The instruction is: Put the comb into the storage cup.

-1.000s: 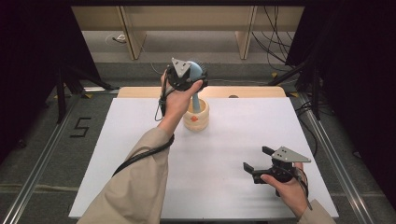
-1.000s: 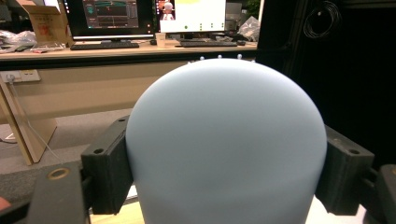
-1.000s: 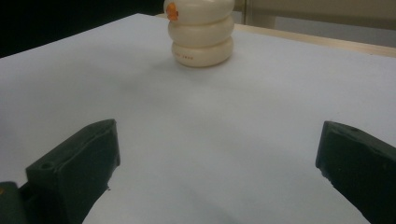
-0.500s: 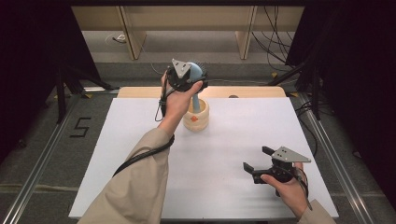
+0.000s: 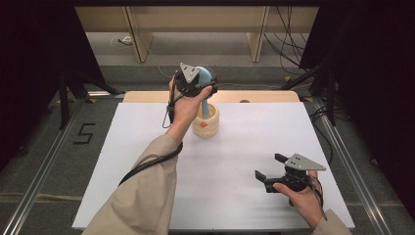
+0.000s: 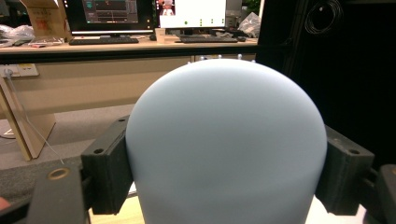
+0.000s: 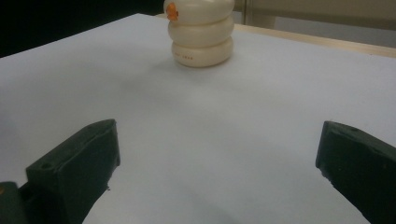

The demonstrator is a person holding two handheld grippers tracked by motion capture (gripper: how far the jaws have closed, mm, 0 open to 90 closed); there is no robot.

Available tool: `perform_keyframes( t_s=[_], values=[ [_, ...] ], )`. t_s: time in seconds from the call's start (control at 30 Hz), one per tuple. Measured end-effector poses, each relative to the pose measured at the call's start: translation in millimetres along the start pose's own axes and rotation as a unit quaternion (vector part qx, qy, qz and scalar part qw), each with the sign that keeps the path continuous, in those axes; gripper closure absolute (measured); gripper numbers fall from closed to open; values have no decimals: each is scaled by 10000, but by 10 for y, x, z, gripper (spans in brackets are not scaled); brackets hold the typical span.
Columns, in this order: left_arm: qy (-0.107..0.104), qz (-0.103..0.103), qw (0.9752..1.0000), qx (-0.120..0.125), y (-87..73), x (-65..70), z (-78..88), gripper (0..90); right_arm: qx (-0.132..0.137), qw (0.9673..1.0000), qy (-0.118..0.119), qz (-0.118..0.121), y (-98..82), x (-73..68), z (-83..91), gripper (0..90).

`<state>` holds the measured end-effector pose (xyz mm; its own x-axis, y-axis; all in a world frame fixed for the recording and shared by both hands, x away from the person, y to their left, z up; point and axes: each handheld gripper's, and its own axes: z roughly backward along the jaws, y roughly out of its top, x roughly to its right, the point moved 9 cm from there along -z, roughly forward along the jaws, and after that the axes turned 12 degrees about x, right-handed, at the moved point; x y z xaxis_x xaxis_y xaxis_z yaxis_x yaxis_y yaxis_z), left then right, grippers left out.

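the right gripper [image 5: 271, 167] rests low over the near right part of the white table [image 5: 254, 205], held in the person's right hand [image 5: 301, 198] near the table's front edge. its two black jaws stand wide apart with nothing between them; in the right gripper view they frame bare white tabletop, with the cream holder [image 7: 201, 31] well ahead of them.

farther in, the person's left forearm in a beige sleeve [image 5: 142, 196] reaches from the near edge toward the middle back of the table, a black cable [image 5: 147, 164] trailing along it. the left hand [image 5: 185, 110] holds the left gripper [image 5: 203, 81] raised above the table, its grey three-cornered plate on top. this gripper is clamped on the rounded top of a pale blue brush [image 5: 205, 78]: in the left gripper view the blue dome [image 6: 226, 144] sits between the two black jaws, whose pads press against its sides.

the brush's blue handle runs down from the gripper into the cream holder [image 5: 205, 123], a squat ribbed pot of stacked rings with a small orange mark on its side. the holder stands upright on the white table toward the back, left of centre, just in front of the strip of bare wooden edge [image 5: 264, 96].

beyond the table lie a grey floor, light wooden furniture legs [image 5: 137, 34] and loose cables [image 5: 286, 34].
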<state>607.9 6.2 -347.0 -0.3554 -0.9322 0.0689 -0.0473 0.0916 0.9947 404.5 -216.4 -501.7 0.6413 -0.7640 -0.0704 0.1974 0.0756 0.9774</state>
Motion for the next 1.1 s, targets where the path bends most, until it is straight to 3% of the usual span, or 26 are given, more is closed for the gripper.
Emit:
perform_keyframes(
  t_s=[1.1],
  values=[
    [-74, 14, 10000, -47, -122, 25, -28, 197, 3, 10000, -8, 2, 1, 0, -2, 5]
  ],
)
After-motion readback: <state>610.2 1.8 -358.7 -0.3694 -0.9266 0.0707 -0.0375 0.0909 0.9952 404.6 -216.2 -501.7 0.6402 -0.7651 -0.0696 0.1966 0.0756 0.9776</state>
